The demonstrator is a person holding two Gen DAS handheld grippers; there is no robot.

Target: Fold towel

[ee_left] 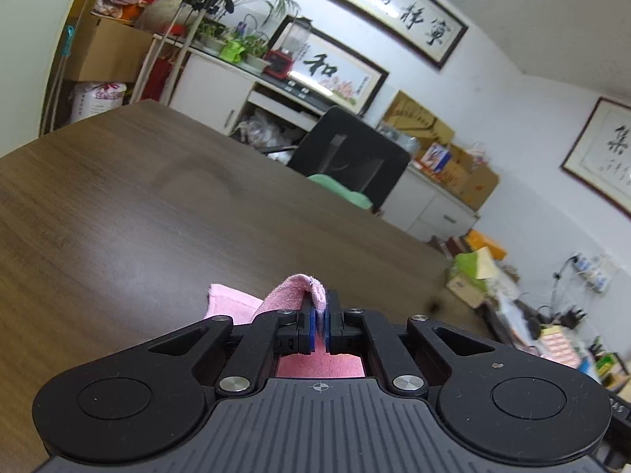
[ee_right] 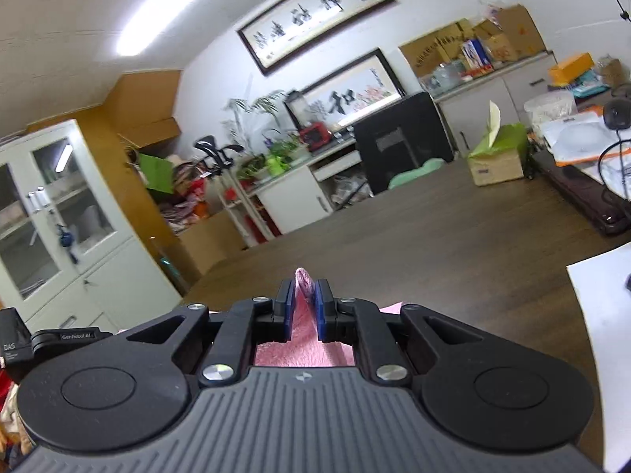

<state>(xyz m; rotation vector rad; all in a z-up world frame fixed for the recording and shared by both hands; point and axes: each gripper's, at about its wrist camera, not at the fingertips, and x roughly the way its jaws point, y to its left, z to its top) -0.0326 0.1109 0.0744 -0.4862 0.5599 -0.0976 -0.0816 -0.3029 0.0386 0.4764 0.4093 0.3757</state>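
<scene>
Left gripper (ee_left: 320,321): blue-padded black fingers clamped on a fold of the soft pink terry towel (ee_left: 294,289).
Right gripper (ee_right: 304,307): blue pads pinching a bunched edge of that towel (ee_right: 304,276).
Towel: hangs beneath both grippers, above the near end of the table.
Dark brown wood-grain table (ee_left: 138,213): stretches far toward a black office chair (ee_left: 351,157).

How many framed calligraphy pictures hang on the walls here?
3. A long frame hangs highest, a second frame sits below it behind the cabinet top, and a third frame hangs on the right-hand wall. Others may hang outside the cameras' view.
</scene>
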